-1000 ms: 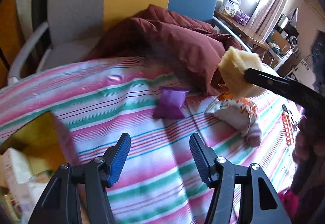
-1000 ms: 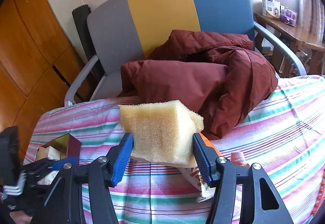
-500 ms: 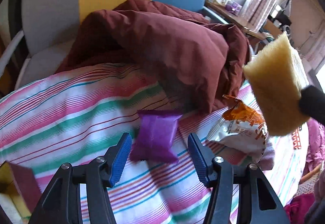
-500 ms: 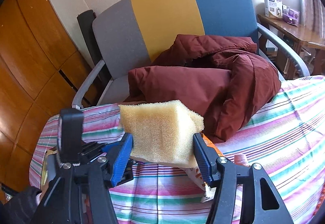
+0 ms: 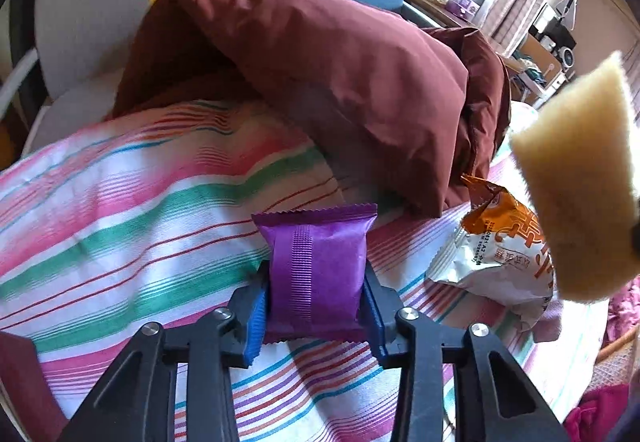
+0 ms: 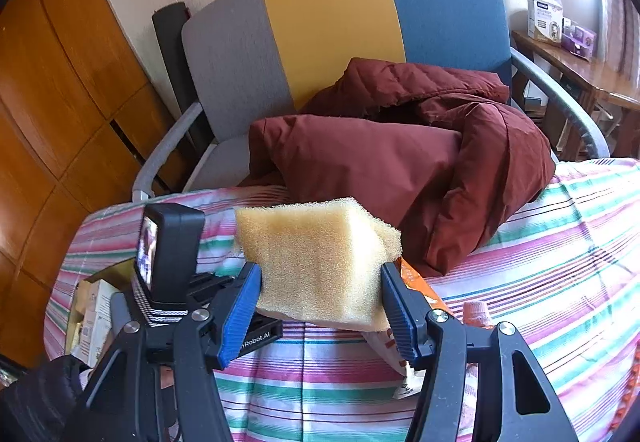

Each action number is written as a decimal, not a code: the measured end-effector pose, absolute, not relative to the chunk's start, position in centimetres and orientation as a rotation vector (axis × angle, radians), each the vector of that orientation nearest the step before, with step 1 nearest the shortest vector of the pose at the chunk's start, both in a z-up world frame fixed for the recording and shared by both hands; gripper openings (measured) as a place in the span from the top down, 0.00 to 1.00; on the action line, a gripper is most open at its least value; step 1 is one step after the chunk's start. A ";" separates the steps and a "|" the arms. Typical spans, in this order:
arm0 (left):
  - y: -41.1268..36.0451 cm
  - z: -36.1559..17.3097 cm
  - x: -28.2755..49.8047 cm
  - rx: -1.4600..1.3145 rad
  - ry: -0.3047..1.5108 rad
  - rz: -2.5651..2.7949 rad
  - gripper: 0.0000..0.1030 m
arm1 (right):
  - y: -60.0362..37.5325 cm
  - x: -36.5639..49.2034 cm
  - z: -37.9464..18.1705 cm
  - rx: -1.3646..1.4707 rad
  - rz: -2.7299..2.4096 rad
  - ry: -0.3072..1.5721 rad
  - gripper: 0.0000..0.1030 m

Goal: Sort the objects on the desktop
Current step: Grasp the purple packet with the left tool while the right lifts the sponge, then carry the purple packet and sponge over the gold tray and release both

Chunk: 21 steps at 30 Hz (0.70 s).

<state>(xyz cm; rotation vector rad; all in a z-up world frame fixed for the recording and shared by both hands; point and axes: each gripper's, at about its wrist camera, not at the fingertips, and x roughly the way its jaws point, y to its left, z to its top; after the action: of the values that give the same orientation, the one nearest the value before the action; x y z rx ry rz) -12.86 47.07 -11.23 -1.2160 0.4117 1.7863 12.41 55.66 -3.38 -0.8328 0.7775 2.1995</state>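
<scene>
Across the striped tablecloth (image 5: pixel 120 234), near the maroon jacket (image 5: pixel 340 81), the left gripper (image 5: pixel 316 302) has closed in from hovering, clamping the purple packet (image 5: pixel 320 274); right gripper (image 6: pixel 320 294) keeps squeezing the yellow sponge (image 6: pixel 320 258) aloft. Lift-off looks imminent.

Orange snack bag (image 6: pixel 408 278) mostly hidden behind sponge (image 6: pixel 320 262); open box (image 6: pixel 94 306) partly behind left tongs (image 6: pixel 192 298)

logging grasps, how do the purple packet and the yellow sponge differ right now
The purple packet is a smooth, glossy sealed wrapper; the yellow sponge is a porous, matte block. The packet lies on the striped cloth; the sponge is held above it. Both sit between gripper fingers, left gripper and right gripper.
</scene>
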 end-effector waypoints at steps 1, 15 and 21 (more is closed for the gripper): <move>46.9 -11.0 -12.7 -1.205 0.418 1.798 0.61 | 55.7 12.4 -3.5 -0.836 2.198 0.778 0.41; 40.3 -5.3 -9.6 -1.115 0.374 1.934 0.62 | 53.7 10.6 -4.1 -0.907 2.256 0.723 0.41; 36.7 -1.6 -8.9 -1.002 0.366 2.056 0.62 | 51.7 9.3 -4.0 -0.923 2.335 0.680 0.41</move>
<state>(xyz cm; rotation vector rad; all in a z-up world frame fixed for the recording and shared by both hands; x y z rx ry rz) -8.93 36.65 -1.62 -1.0016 0.3660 2.0558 9.32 51.73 -3.97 -0.9235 0.6798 2.3350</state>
